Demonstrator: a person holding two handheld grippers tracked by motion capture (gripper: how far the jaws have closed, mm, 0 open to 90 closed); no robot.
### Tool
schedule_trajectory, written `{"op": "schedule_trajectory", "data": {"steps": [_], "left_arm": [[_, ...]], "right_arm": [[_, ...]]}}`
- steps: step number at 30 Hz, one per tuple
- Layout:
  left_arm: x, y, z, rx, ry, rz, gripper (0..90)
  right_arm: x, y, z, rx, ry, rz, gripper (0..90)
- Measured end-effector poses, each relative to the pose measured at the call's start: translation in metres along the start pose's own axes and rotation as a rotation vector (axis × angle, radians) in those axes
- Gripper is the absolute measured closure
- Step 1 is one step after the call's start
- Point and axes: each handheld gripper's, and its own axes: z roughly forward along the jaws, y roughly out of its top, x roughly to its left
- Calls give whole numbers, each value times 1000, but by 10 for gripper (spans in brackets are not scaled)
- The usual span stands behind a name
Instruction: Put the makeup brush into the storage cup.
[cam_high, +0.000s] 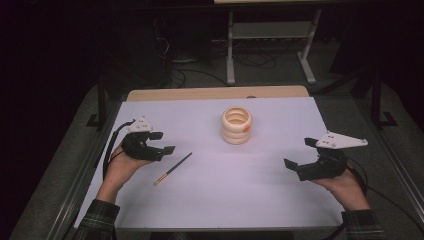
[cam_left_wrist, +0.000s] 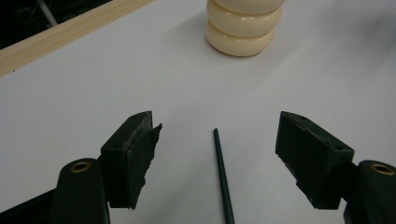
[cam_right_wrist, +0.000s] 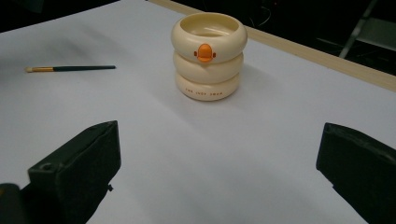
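A thin dark brush (cam_high: 173, 168) with a gold ferrule and pale tip lies flat on the white table (cam_high: 215, 195), left of centre. My left gripper (cam_high: 163, 142) hovers just left of it, jaws open; in the left gripper view the brush handle (cam_left_wrist: 222, 177) lies on the table between the open jaws, untouched. A cream holder (cam_high: 236, 125) shaped like stacked rings, with an orange beak, stands upright at the table's centre back, seen also as holder (cam_right_wrist: 208, 56) and holder (cam_left_wrist: 243, 25). My right gripper (cam_high: 300, 153) stays open at the right, empty, facing the holder and the far brush (cam_right_wrist: 70, 68).
A wooden strip (cam_high: 215, 93) runs along the table's far edge. Beyond it are a dark floor, cables and a white stand (cam_high: 270, 45). A metal rail (cam_high: 85, 170) lines the table's left side.
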Motion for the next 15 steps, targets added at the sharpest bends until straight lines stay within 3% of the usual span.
{"op": "schedule_trajectory", "data": {"steps": [7, 15], "left_arm": [[1, 4, 1, 29, -3, 3, 321], [1, 3, 4, 99, 1, -3, 378]], "right_arm": [[0, 0, 1, 3, 1, -1, 0], [-1, 0, 0, 3, -3, 3, 0]]}}
